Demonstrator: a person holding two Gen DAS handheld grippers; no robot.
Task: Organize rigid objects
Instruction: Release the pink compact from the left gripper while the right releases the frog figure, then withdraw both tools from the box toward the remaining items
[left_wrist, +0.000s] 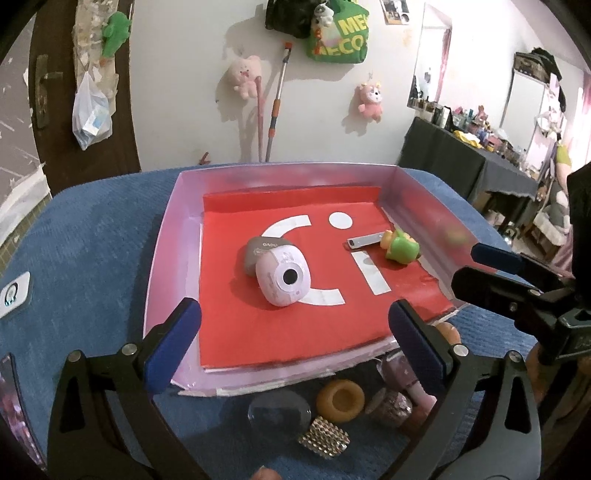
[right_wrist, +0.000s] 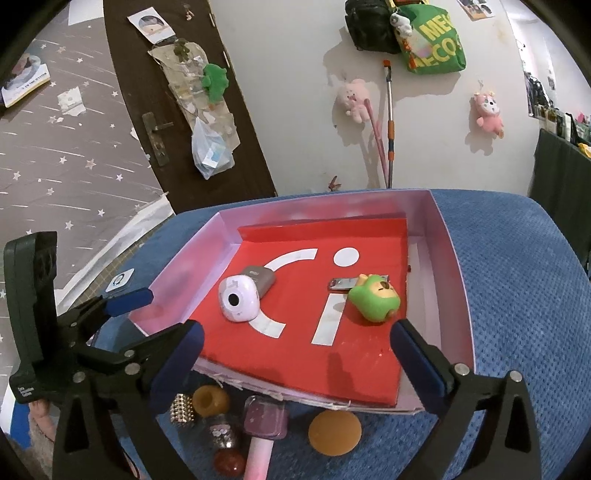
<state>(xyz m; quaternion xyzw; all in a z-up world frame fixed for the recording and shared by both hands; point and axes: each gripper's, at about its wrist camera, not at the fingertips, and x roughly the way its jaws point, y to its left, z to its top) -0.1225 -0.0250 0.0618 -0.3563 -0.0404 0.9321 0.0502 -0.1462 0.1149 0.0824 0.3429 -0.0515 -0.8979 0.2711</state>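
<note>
A lilac tray (left_wrist: 168, 236) (right_wrist: 454, 266) lined with a red sheet stands on a blue cloth. In it lie a pale pink toy camera (left_wrist: 282, 280) (right_wrist: 238, 299) leaning on a grey case (left_wrist: 264, 251) (right_wrist: 260, 278), a metal clipper (left_wrist: 365, 240) (right_wrist: 343, 283) and a green toy figure (left_wrist: 400, 246) (right_wrist: 375, 299). My left gripper (left_wrist: 295, 343) (right_wrist: 170, 314) hovers over the tray's near edge, open, with nothing between its fingers. My right gripper (right_wrist: 297, 354) (left_wrist: 467, 264) is beside it on the right, also open and holding nothing.
In front of the tray, several small things lie on the cloth: an amber ring (left_wrist: 340, 400) (right_wrist: 210, 400), an orange disc (right_wrist: 334, 430), a pink bottle (right_wrist: 265, 421), a glitter jar (left_wrist: 391, 406), a studded piece (left_wrist: 324, 437). A wall and a door stand behind.
</note>
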